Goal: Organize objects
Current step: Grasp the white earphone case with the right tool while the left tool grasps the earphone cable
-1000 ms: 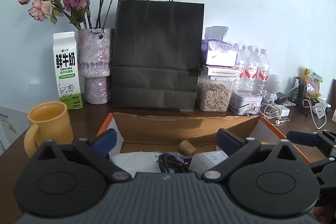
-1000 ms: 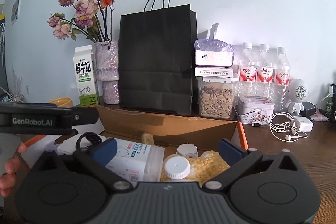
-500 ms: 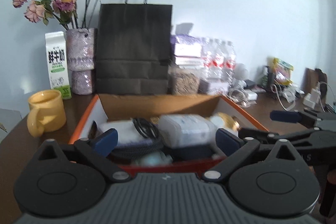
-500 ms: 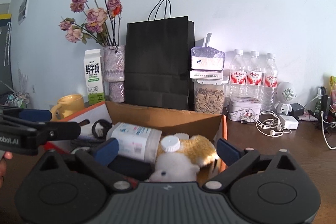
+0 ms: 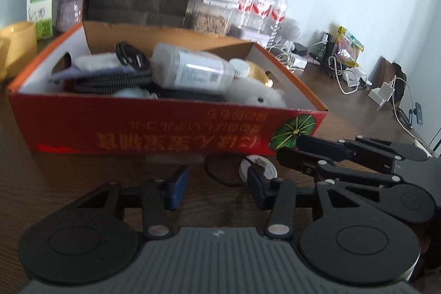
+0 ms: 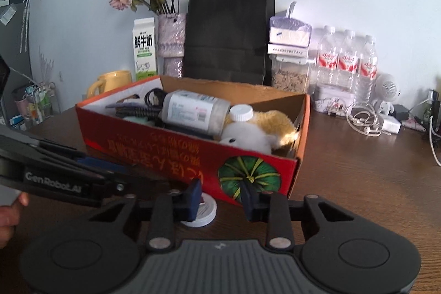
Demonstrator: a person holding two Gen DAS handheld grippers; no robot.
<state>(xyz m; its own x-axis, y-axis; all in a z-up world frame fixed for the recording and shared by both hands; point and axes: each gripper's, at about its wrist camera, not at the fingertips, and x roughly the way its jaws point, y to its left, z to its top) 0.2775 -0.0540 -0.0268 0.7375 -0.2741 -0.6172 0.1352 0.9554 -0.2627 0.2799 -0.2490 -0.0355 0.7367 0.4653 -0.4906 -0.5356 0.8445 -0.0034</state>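
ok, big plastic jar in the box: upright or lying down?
Lying down. The jar rests on its side across the other items in the box, white label facing up.

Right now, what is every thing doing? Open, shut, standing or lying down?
Red box: open, full.
Clear bottle: lying down, capped.
Black bag: upright.
Milk carton: upright, shut.
Water bottles: upright.
Left gripper: closing, nothing between.
Right gripper: closing, nothing between.

The small round white disc (image 6: pixel 202 211) on the brown wooden table lies partly hidden behind a blue gripper pad, so what it is cannot be told. The pale yellow ceramic mug (image 5: pixel 16 48) is cut by the left wrist view's edge. Printing on the red cardboard box (image 5: pixel 154 137) is blurred.
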